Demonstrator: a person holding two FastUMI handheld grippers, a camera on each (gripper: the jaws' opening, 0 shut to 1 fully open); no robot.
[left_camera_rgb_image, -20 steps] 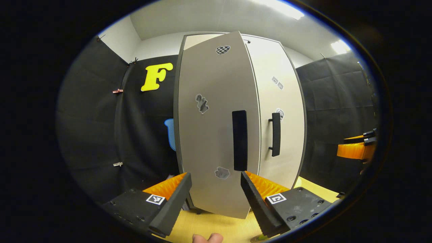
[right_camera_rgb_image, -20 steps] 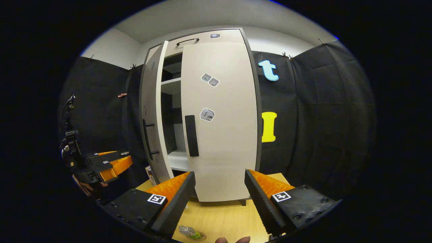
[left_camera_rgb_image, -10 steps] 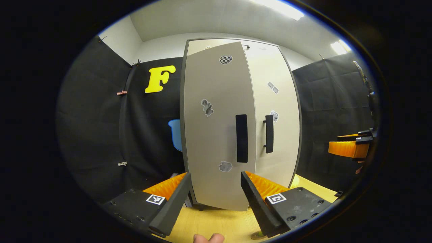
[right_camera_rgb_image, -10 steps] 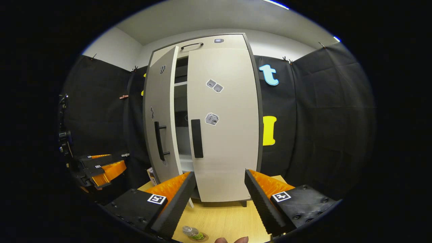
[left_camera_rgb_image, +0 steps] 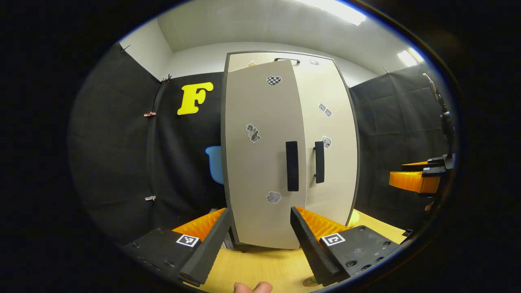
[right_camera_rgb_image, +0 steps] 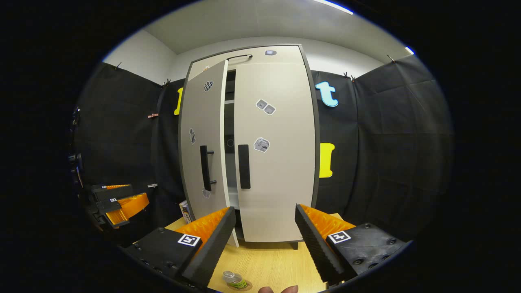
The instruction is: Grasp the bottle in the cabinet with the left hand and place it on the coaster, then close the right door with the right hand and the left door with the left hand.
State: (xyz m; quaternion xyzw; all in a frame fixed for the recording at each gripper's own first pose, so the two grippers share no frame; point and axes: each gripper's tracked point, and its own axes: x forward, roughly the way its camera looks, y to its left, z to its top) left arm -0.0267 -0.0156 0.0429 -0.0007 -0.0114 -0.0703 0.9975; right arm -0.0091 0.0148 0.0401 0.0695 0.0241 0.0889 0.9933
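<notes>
Left gripper (left_camera_rgb_image: 257,236): fingers spread wide apart, nothing held or touched; seen also in the right gripper view (right_camera_rgb_image: 122,203), far off to that camera's left, where its spread cannot be told.
Right gripper (right_camera_rgb_image: 264,238): fingers spread wide apart, nothing between them, nothing touched; seen in the left gripper view (left_camera_rgb_image: 415,179) off to that camera's right.
Cabinet (right_camera_rgb_image: 268,51): tall, pale, dark-edged, standing straight ahead of both grippers on the far part of the table.
Left door (left_camera_rgb_image: 264,162): nearly closed; a narrow dark gap is left along its free edge (right_camera_rgb_image: 230,162) in the right gripper view. Flat matte panel with small stickers and a black bar handle (left_camera_rgb_image: 292,166).
Right door (right_camera_rgb_image: 276,162): seen flush with the cabinet frame; matte panel, stickers, black bar handle (right_camera_rgb_image: 244,166).
Bottle (right_camera_rgb_image: 233,279): below and just left of centre between the right gripper's fingers, close to the camera; clear, with a green label, standing on the coaster (right_camera_rgb_image: 244,285), a thin round disc.
Table (right_camera_rgb_image: 268,264): light wood grain, open surface between the cabinet's foot and the grippers.
Open room: bare tabletop ahead of both grippers; black cloth wall (right_camera_rgb_image: 386,154) well to either side of the cabinet.
Hand: a fingertip is seen at the bottom edge under each gripper (left_camera_rgb_image: 252,287) (right_camera_rgb_image: 279,289).
</notes>
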